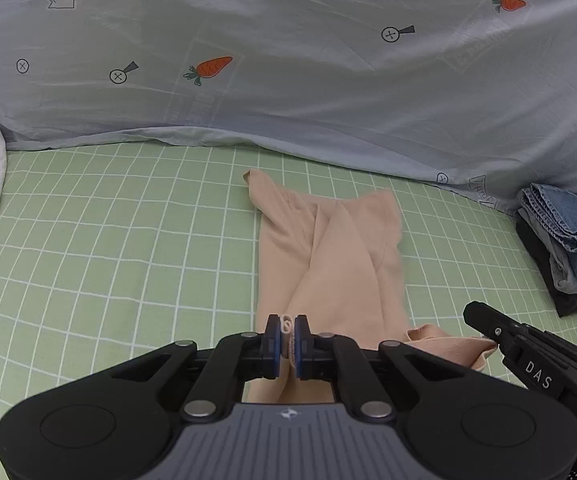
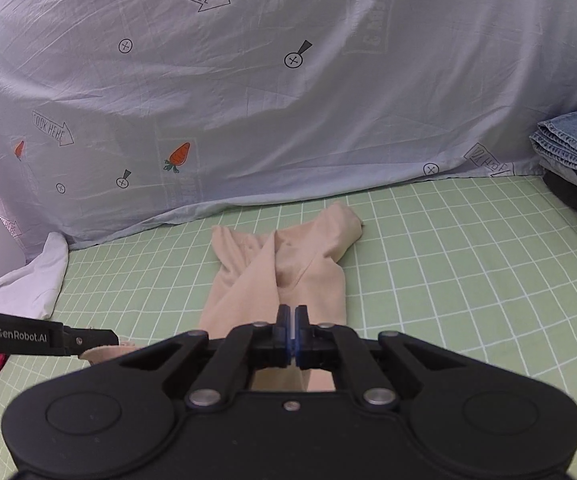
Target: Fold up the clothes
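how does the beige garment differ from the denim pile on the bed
The beige garment lies spread lengthwise mid-bed, its near edge pinched by the left hand-held gripper and the right hand-held gripper. The denim pile sits folded and stacked at the right edge, untouched. One is plain tan, the other blue. Both rest on the green checked sheet.

A bed is covered by a pale green sheet (image 1: 108, 240) crossed by a white grid. Behind it rises a large mound of pale blue bedding (image 1: 288, 60), printed with orange carrots, small crossed circles and arrows reading "LOOK HERE"; its lower edge rests on the green sheet. Bright light enters at the upper left corner of the right wrist view.
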Tool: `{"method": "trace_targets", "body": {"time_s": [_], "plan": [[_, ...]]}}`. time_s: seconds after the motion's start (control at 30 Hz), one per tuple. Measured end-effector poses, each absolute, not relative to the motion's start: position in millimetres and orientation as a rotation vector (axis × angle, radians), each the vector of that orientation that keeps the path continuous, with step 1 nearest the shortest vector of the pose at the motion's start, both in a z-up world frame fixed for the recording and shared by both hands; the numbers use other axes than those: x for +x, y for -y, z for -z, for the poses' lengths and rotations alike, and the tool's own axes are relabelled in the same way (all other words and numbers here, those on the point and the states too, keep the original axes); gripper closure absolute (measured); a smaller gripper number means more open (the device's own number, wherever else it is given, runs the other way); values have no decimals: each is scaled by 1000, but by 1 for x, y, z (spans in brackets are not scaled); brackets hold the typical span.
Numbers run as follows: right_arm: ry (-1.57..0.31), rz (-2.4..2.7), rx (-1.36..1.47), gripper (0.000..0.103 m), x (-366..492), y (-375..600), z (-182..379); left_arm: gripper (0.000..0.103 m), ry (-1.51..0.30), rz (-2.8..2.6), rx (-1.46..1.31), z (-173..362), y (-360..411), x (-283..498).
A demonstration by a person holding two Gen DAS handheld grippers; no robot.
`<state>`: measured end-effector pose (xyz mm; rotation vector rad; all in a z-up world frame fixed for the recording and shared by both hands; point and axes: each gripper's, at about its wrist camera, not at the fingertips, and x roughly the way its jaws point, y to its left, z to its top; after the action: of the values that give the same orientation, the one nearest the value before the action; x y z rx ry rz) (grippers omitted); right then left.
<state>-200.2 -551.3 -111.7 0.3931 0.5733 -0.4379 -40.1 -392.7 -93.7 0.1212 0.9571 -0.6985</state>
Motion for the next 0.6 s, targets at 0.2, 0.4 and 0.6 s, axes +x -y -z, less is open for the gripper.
{"method": "trace_targets", "body": {"time_s": [0.2,0.4,0.6], "plan": [[-614,456,419,102,-134,596,137,98,-1030,674,88,129,451,27],[-714,486,456,102,-83,634,178,95,-1093,624,114,174,468,67],[-698,547,543,77,-112,642,176,59,-1112,636,4,157,408,83]]}}
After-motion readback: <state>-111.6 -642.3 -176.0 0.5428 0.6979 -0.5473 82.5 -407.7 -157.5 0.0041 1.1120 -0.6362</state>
